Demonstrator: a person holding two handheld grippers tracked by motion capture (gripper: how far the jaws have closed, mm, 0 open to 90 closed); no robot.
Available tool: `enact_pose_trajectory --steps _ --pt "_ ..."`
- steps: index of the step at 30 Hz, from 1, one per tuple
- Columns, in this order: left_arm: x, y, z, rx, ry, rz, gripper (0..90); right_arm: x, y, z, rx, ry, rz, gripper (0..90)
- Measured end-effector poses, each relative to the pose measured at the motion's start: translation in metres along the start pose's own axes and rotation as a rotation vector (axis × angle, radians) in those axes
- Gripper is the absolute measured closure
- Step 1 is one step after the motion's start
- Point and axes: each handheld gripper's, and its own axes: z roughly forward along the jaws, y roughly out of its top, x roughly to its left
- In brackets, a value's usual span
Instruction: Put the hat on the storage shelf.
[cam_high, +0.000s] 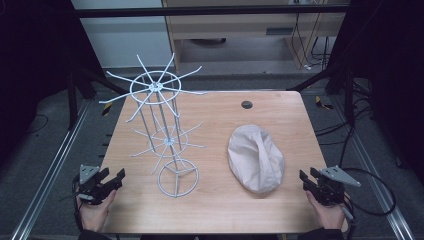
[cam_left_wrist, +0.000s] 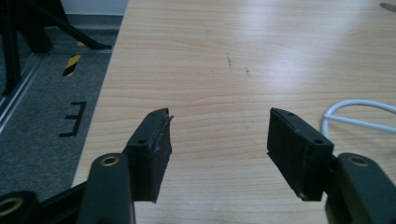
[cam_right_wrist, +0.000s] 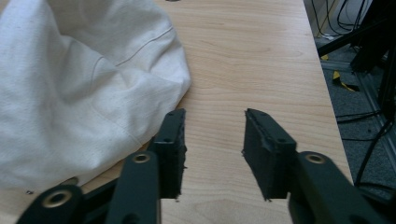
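- Near left tabletop (cam_high: 215, 210) edge: left gripper (cam_high: 111, 180), jaws apart, beside white wire rack (cam_high: 165, 135).
- Near right: right gripper (cam_high: 309, 180), jaws apart, empty, beside beige cloth cap (cam_high: 256, 157).

In my right gripper view, the crumpled cream cloth hat (cam_right_wrist: 79, 88) runs off the top and left edges, so I cannot see its far side. In my left gripper view, the white wire rack's round base ring (cam_left_wrist: 359, 114) is cut by the right edge, its upper tiers unseen.
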Motion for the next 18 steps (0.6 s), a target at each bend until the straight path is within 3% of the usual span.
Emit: enact_pose_trajectory --steps 5,10,18 --pt "-0.004 0.001 -0.003 -0.006 0.004 -0.002 48.0 0.002 0.003 -0.006 -0.004 0.042 0.004 70.9" --pt "-0.005 0.001 -0.007 0.001 0.001 -0.002 55.3 0.012 0.007 -0.002 0.028 0.114 -0.048 89.0" --pt "-0.012 0.003 -0.007 0.010 0.001 0.034 59.3 0.026 0.010 0.014 0.063 0.161 -0.089 90.0"
